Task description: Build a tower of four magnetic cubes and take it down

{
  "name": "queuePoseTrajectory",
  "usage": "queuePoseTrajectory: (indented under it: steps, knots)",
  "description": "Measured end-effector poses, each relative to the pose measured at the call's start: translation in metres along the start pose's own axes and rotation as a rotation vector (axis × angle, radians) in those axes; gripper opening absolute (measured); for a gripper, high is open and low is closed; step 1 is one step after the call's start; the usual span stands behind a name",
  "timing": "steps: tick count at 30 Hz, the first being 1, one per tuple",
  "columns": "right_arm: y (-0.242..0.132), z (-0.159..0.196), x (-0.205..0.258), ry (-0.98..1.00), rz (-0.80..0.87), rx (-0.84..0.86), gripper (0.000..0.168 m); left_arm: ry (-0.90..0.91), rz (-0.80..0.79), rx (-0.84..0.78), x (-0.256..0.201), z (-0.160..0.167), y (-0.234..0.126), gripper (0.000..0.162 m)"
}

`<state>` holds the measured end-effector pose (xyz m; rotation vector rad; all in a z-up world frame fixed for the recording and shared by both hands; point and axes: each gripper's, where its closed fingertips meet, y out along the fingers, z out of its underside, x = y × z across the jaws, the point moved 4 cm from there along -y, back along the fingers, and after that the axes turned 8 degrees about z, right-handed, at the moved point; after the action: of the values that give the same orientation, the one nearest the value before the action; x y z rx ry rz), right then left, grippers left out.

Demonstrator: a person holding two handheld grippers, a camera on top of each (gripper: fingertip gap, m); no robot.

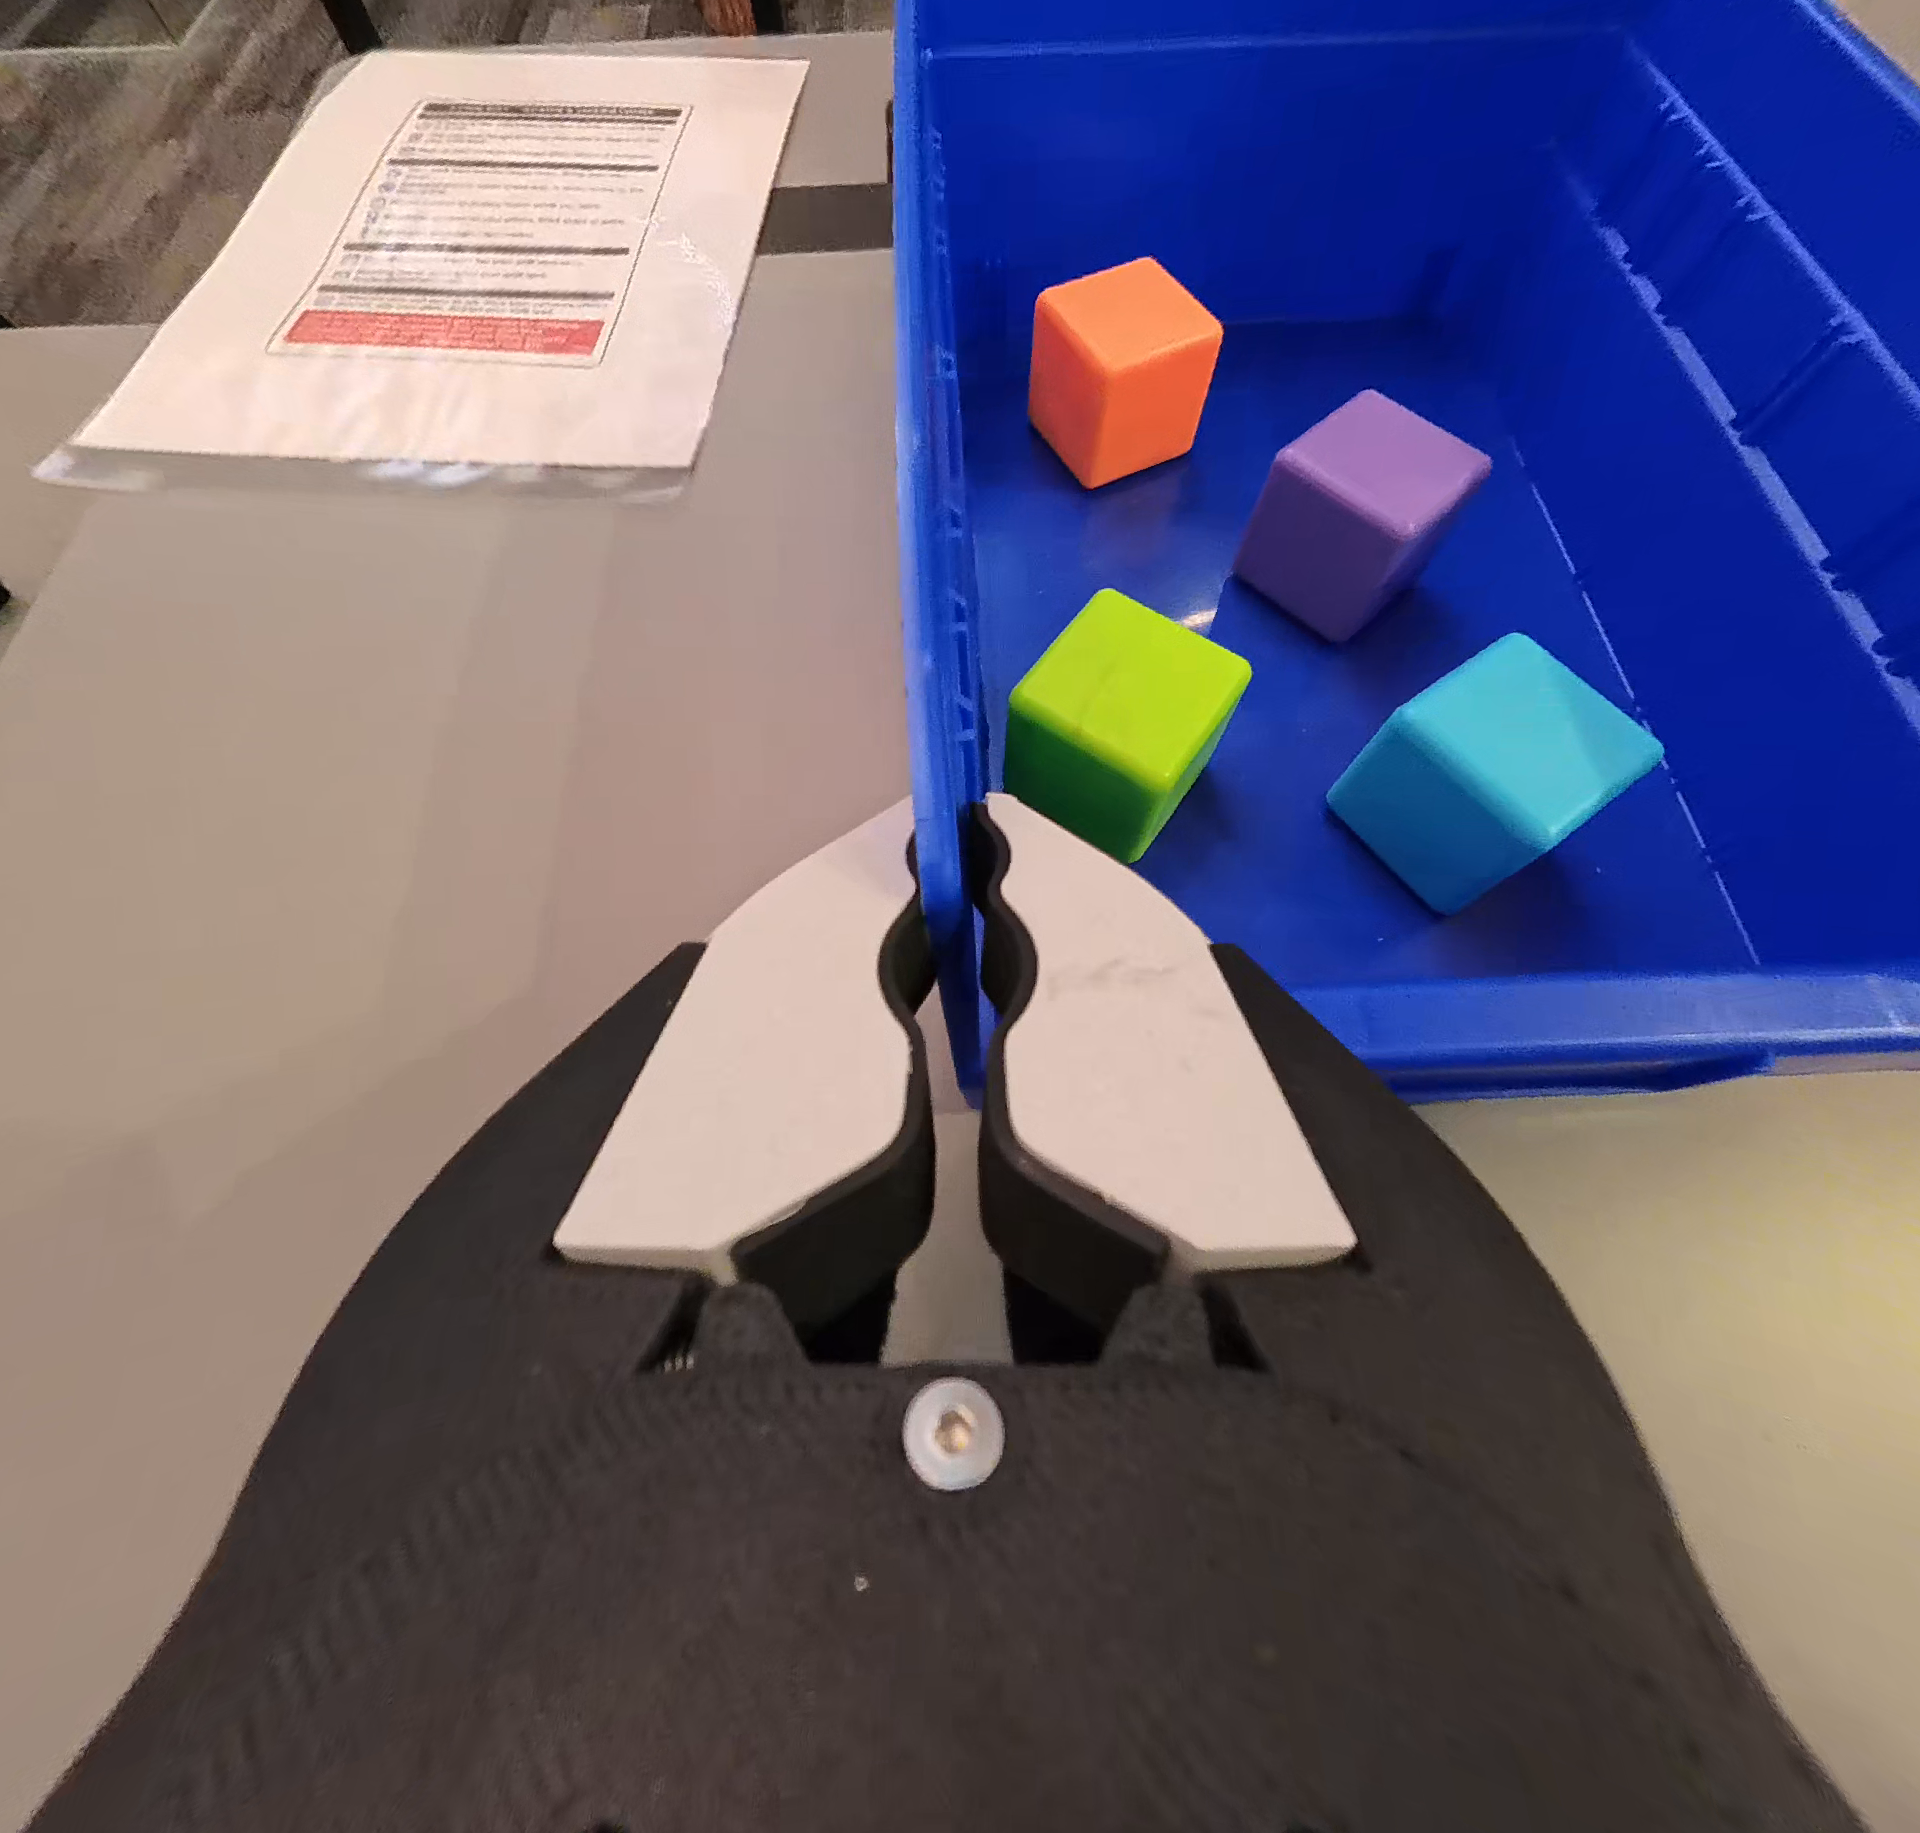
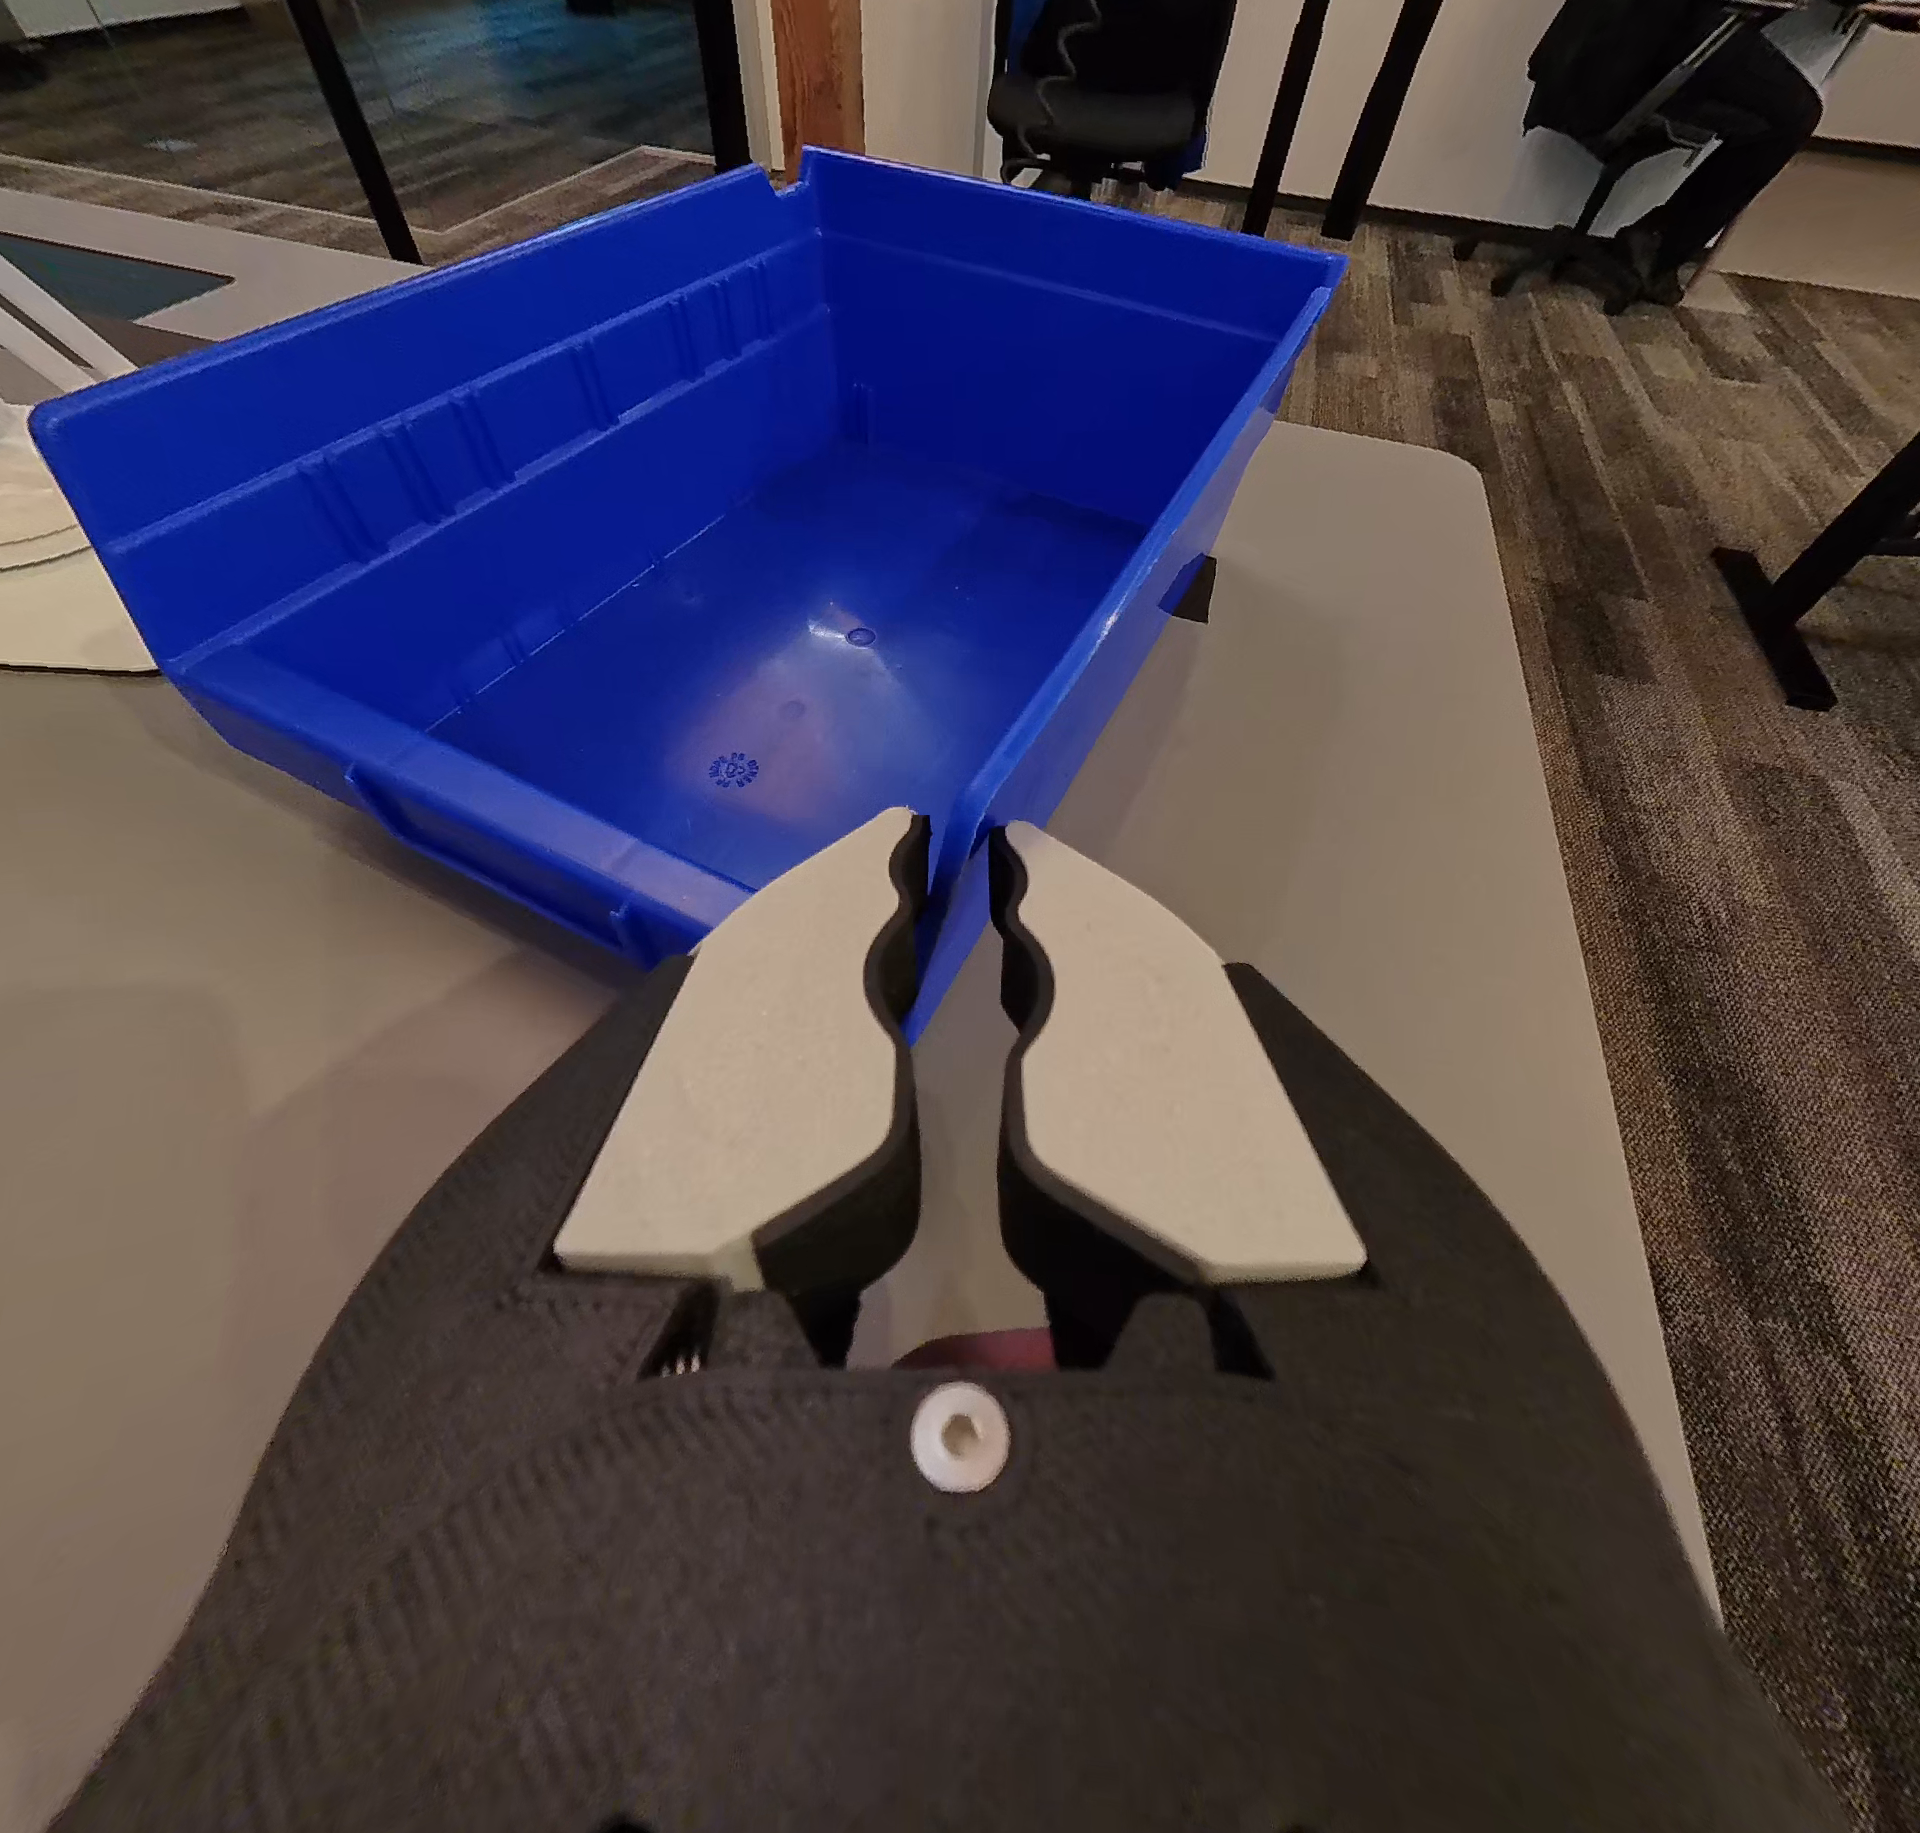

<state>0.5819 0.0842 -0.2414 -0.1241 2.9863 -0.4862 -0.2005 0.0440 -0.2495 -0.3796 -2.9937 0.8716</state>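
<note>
Four cubes lie apart on the floor of a blue bin (image 1: 1247, 173) in the left wrist view: orange (image 1: 1122, 370) at the back, purple (image 1: 1361, 510), green (image 1: 1127, 718) next to the left wall, and light blue (image 1: 1491, 770) tilted at the front right. My left gripper (image 1: 948, 812) is shut on the bin's left wall near its front corner, one finger inside and one outside. In the right wrist view my right gripper (image 2: 956, 827) straddles the right wall of a blue bin (image 2: 416, 495) near its front corner, nearly shut on it. No cubes show in that bin. I cannot tell if it is the same bin.
A laminated printed sheet (image 1: 457, 256) lies on the grey table (image 1: 416, 744) left of the bin. The table's right edge (image 2: 1558, 848) drops to carpet. Office chairs (image 2: 1091, 48) and black table legs stand beyond. The tips of one gripper are about 75 cm away from the tips of the other.
</note>
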Motion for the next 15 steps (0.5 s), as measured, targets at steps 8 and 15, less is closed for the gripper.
queuePoseTrajectory:
  steps: [8, 15]
  knots:
    - [0.001, 0.001, 0.000, 0.007, -0.010, -0.017, 0.011, 0.018, 0.013, 0.002, 0.015, -0.026, 0.040, 0.004]
    - [0.002, 0.001, 0.000, 0.005, -0.011, -0.021, 0.011, 0.021, 0.035, -0.003, 0.027, -0.041, 0.063, 0.004]
